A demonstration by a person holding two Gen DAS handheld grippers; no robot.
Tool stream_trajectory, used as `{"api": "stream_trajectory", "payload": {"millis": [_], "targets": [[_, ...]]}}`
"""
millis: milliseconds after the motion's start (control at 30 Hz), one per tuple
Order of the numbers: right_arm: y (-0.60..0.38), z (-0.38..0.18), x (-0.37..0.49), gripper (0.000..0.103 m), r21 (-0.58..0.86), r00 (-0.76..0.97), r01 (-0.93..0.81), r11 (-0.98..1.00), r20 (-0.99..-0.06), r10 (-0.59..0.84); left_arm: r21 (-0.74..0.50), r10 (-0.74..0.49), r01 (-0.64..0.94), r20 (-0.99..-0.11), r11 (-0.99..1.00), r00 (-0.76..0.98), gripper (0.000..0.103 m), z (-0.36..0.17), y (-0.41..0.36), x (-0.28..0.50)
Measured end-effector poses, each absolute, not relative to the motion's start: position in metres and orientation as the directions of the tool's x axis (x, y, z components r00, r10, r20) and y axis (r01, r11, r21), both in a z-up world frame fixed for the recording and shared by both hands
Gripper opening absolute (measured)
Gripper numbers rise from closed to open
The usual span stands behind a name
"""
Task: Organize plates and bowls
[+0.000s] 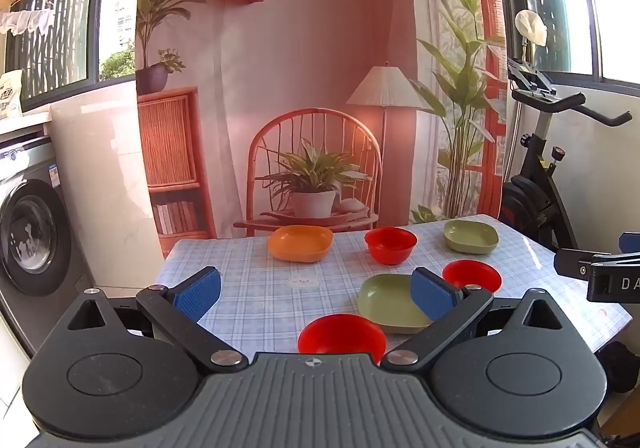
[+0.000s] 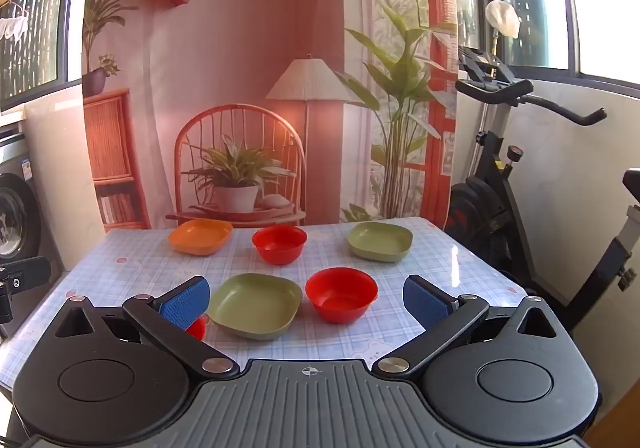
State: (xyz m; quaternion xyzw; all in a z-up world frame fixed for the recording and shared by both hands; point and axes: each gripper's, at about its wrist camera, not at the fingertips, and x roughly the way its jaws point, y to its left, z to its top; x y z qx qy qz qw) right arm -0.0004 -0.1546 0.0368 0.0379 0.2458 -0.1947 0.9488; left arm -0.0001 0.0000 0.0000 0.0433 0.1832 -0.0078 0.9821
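On the blue checked tablecloth (image 1: 248, 288) stand an orange plate (image 1: 300, 244) (image 2: 200, 236), two green plates and three red bowls. My left gripper (image 1: 316, 282) hovers open over the near edge; a red bowl (image 1: 340, 334) sits just below its jaws, and a green plate (image 1: 384, 302) lies by its right pad. My right gripper (image 2: 308, 290) is open too, with a green plate (image 2: 256, 306) and a red bowl (image 2: 341, 294) side by side between its fingers, untouched. Its left finger half hides another red bowl (image 2: 197, 328). At the back stand a red bowl (image 2: 279, 244) and a green plate (image 2: 380, 241).
A washing machine (image 1: 28, 232) stands left of the table and an exercise bike (image 2: 508, 184) right of it. A printed room backdrop (image 1: 312, 88) hangs behind the far edge. The right gripper's body (image 1: 600, 268) shows at the right edge of the left wrist view.
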Motion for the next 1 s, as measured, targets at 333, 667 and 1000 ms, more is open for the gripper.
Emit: {"api": "stream_trajectory", "payload": {"millis": [333,667,1000], "targets": [[-0.1547,0.0375,-0.0004,0.103,-0.028,0.804,0.388,0.921,-0.479,-0.353,0.079,0.002,0.027,-0.35,0.997,0.937,0.102,-0.0001,-0.0013,-0.0041],[-0.1553,0.0366,-0.0003,0.103,-0.027,0.804,0.387,0.922,-0.479,-0.352,0.066,-0.004,0.029,-0.354,0.997,0.935,0.102,0.0,0.0022,-0.0011],[-0.1543,0.0365,-0.0008,0.103,-0.026,0.804,0.388,0.921,-0.479,-0.352,0.062,-0.003,0.027,-0.348,0.998,0.937,0.102,-0.0001,0.0033,-0.0021]]}}
